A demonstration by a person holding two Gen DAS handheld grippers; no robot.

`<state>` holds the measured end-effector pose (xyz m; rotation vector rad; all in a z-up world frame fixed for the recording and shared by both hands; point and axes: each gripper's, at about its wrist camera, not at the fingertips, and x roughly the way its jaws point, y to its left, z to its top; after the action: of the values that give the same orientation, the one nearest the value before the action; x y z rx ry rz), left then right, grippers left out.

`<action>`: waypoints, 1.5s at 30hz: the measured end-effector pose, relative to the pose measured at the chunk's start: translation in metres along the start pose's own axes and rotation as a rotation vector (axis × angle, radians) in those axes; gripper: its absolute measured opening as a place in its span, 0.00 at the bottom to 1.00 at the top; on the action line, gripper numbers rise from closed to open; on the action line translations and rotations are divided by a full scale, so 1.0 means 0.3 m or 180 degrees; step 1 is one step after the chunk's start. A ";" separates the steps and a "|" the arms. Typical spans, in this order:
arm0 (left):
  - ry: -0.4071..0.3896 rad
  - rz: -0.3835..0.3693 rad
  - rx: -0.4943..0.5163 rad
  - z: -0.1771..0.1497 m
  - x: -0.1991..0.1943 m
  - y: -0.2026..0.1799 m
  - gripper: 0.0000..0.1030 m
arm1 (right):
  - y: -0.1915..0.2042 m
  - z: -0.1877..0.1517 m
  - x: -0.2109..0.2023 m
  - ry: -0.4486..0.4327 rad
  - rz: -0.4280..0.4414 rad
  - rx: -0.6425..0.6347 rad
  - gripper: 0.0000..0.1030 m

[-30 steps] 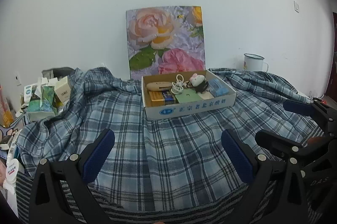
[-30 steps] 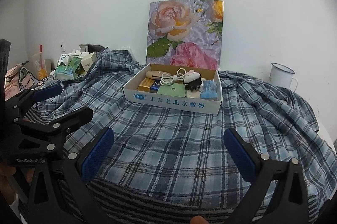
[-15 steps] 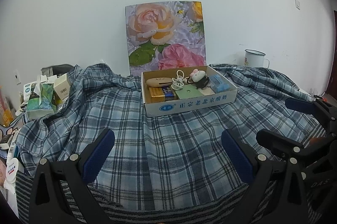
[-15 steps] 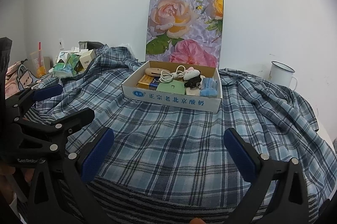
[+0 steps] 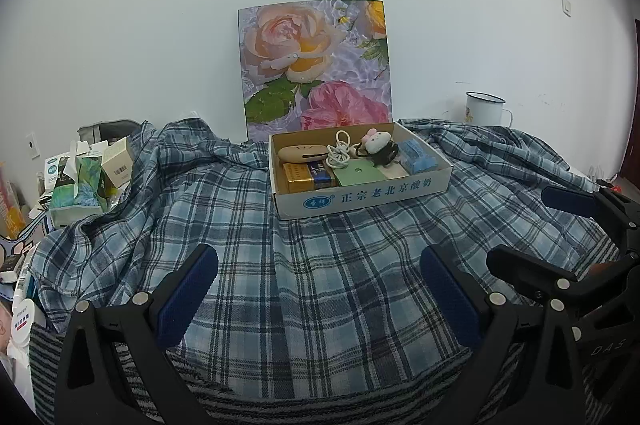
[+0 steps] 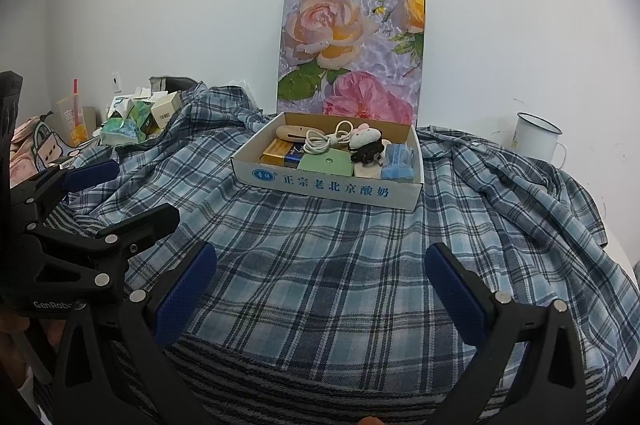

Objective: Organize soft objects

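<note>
A blue plaid shirt [image 5: 312,265] [image 6: 320,257] lies spread over the table, on a striped cloth [image 5: 320,401]. A shallow cardboard box [image 5: 360,197] [image 6: 332,185] stands on the shirt at the back, holding a white cable [image 5: 339,155], a small plush toy [image 5: 376,141] and several small packs. My left gripper [image 5: 318,289] is open and empty above the shirt's near edge. My right gripper [image 6: 320,289] is open and empty beside it. Each gripper also shows in the other's view, the right one [image 5: 560,237] and the left one [image 6: 104,197].
A flower picture [image 5: 316,65] leans on the wall behind the box. A white enamel mug [image 5: 484,109] [image 6: 538,137] stands at the back right. Tissue packs and small cartons [image 5: 84,177] [image 6: 136,121] crowd the left side.
Both views have tilted up a little, so the box and picture sit lower in frame. Both grippers stay open, and nothing on the table has moved.
</note>
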<state>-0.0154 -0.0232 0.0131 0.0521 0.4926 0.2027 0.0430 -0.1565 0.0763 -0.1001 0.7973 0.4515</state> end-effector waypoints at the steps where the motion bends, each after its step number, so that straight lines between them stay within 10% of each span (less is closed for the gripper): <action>1: 0.0000 0.0000 0.0000 0.000 0.001 0.000 0.99 | 0.000 -0.002 0.002 0.0002 0.0002 0.0001 1.00; 45: 0.0031 0.0047 0.0027 -0.015 -0.003 0.029 0.99 | -0.004 -0.015 0.022 0.0088 0.0020 0.0030 1.00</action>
<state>-0.0199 -0.0149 0.0102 0.0630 0.5030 0.2154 0.0445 -0.1563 0.0685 -0.0952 0.8271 0.4531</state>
